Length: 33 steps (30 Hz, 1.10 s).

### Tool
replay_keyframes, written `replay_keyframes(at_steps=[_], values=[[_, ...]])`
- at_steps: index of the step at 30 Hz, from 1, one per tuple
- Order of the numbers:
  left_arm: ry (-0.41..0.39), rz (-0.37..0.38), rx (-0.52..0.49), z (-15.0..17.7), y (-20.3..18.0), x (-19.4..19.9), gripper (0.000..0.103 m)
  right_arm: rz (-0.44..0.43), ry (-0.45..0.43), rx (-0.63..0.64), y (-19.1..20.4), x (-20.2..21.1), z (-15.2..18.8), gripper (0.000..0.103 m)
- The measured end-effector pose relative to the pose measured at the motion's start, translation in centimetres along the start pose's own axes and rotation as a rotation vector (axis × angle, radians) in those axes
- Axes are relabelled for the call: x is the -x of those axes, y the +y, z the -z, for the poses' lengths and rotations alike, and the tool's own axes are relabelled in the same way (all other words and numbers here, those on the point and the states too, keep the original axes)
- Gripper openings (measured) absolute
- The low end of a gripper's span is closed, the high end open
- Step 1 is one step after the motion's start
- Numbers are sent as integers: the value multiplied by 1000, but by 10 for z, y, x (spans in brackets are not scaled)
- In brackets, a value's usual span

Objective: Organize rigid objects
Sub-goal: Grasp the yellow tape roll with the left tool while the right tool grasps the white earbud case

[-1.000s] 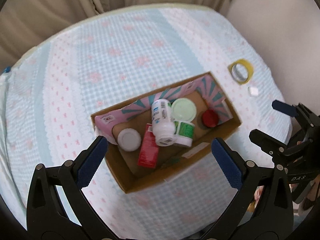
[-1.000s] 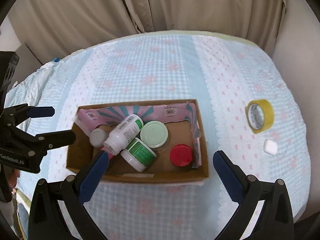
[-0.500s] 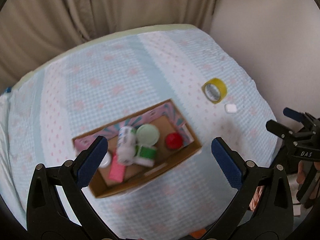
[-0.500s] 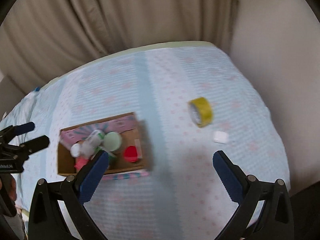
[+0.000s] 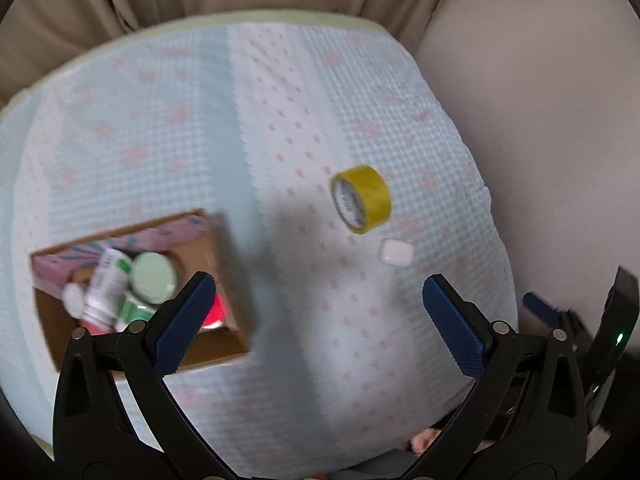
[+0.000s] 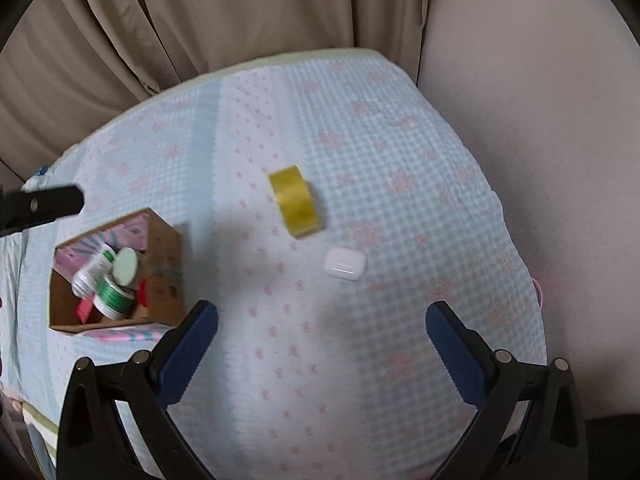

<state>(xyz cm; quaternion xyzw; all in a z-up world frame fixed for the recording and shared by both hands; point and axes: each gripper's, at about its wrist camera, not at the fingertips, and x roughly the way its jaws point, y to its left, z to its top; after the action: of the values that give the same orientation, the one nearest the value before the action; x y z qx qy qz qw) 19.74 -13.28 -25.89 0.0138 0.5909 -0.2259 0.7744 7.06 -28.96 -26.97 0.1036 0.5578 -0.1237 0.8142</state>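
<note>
A yellow tape roll (image 5: 362, 199) (image 6: 297, 201) stands on edge on the blue checked cloth. A small white case (image 5: 396, 252) (image 6: 345, 264) lies just in front of it. A cardboard box (image 5: 224, 264) (image 6: 164, 252) at the left holds a white bottle (image 5: 106, 284) (image 6: 93, 270), a pale green lid (image 5: 154, 278) (image 6: 127, 266), a green-labelled jar (image 6: 114, 297) and red items. My left gripper (image 5: 318, 322) is open and empty, above the cloth between box and case. My right gripper (image 6: 322, 344) is open and empty, short of the white case.
The cloth-covered table (image 5: 280, 100) ends at a beige curtain (image 6: 200, 20) behind and a pale wall (image 6: 540, 120) on the right. The other gripper's dark parts show at the right edge of the left wrist view (image 5: 612, 320) and the left edge of the right wrist view (image 6: 40, 206).
Both grippers have swung to the right, away from the box and toward the tape roll and white case. Both stayed open. The objects themselves have not moved.
</note>
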Motion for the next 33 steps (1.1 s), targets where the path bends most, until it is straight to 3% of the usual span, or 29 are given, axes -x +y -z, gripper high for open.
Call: replay_keyframes(at_steps=[8,14,19,26,30,33], values=[[137,10,60,-50,-37,-79,103,-21,97,-78,-31,-52,-12,103],[259,-36,68,-85,-52,-148,103,-17,203,-191,-43,-107,-23,103],[349,-65,88,-98,-58,-198,103,-5,282,-230,-44,-152,-29,103],[407,-60,139,-102,-56,-239,101,9,357,-250,-40,-205,-35,101],[454,-59,188,-102,-49,-254,90,2,404,-281,-39,-231,-38,89],[473,-59,207,-97,-44,-262,70,22,424,-281,-36,-243,-39,84]])
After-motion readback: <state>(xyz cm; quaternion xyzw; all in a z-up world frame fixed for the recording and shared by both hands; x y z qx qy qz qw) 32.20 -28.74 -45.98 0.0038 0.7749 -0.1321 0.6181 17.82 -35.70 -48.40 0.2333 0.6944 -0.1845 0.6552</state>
